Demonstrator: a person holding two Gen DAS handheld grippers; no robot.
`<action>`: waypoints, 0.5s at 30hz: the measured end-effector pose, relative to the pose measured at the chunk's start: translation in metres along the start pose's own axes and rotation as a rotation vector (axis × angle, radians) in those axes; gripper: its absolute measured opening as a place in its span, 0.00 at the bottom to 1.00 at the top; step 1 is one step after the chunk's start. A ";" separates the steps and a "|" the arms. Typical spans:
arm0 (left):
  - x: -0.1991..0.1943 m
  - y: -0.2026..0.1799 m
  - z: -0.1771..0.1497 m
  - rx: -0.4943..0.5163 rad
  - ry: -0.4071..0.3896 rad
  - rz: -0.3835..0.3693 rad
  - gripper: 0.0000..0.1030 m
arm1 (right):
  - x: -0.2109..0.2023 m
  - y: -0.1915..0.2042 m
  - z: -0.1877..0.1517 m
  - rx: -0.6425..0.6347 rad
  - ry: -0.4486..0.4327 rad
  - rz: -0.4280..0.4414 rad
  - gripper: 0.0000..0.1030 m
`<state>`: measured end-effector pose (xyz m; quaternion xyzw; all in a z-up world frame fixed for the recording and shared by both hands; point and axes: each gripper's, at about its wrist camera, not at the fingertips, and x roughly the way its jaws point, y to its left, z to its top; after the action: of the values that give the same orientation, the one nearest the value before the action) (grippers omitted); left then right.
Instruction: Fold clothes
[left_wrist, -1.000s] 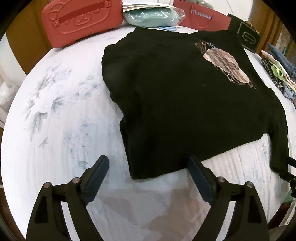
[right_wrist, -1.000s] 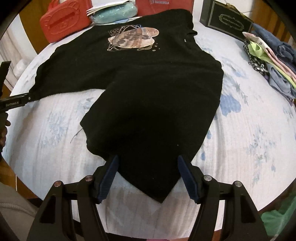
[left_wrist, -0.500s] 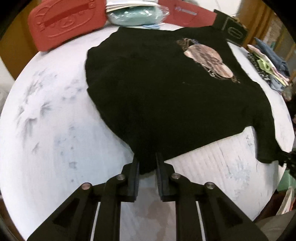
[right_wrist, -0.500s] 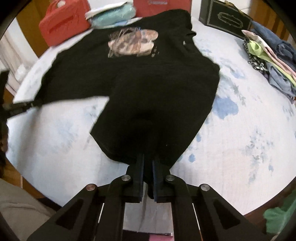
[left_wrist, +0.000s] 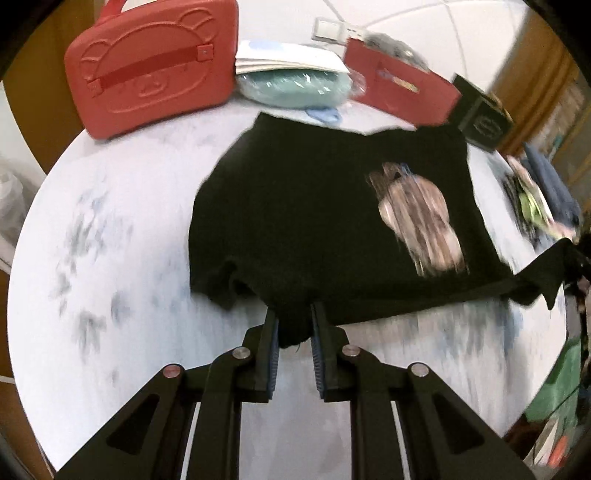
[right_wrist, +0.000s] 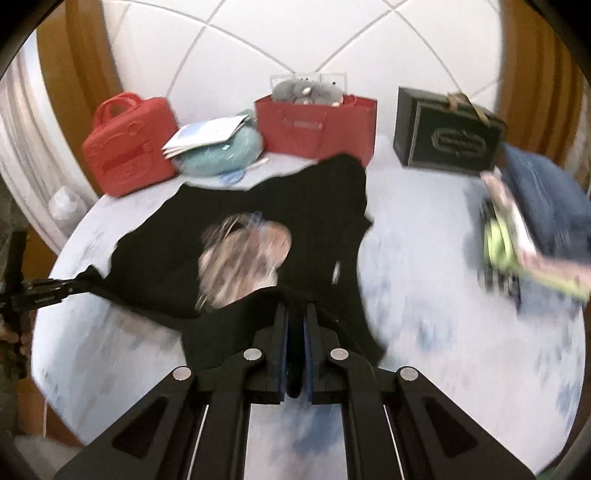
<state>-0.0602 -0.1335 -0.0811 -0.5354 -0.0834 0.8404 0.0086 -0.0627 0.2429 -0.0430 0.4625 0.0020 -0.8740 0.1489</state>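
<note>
A black shirt (left_wrist: 314, 206) with a pale printed figure (left_wrist: 417, 221) lies on the round floral-covered table (left_wrist: 110, 258). My left gripper (left_wrist: 293, 321) is shut on the shirt's near hem and lifts it forward over the body. My right gripper (right_wrist: 295, 325) is shut on the shirt's (right_wrist: 317, 221) other hem corner, raised over the print (right_wrist: 243, 258). The left gripper also shows at the left edge of the right wrist view (right_wrist: 55, 290), holding cloth. Both views are motion-blurred.
At the table's far edge stand a red bear case (left_wrist: 155, 70), a teal bundle under papers (left_wrist: 295, 85), a red paper bag (right_wrist: 314, 125) and a black box (right_wrist: 447, 136). Folded clothes (right_wrist: 535, 229) are stacked on the right.
Both grippers went from open to shut on the shirt's hem, then lifted and carried it toward the far side, folding the lower part over the body.
</note>
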 end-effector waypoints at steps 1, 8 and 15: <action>0.011 0.002 0.016 -0.020 0.010 0.016 0.30 | 0.007 -0.004 0.011 0.002 -0.001 -0.002 0.11; 0.032 0.021 0.031 -0.052 0.019 0.126 0.67 | 0.044 -0.033 0.067 0.027 0.008 -0.004 0.47; 0.067 0.033 0.001 0.006 0.094 0.193 0.67 | 0.058 -0.063 -0.013 0.089 0.153 -0.001 0.49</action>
<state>-0.0867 -0.1595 -0.1458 -0.5796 -0.0285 0.8116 -0.0670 -0.0991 0.2904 -0.1058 0.5339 -0.0255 -0.8355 0.1272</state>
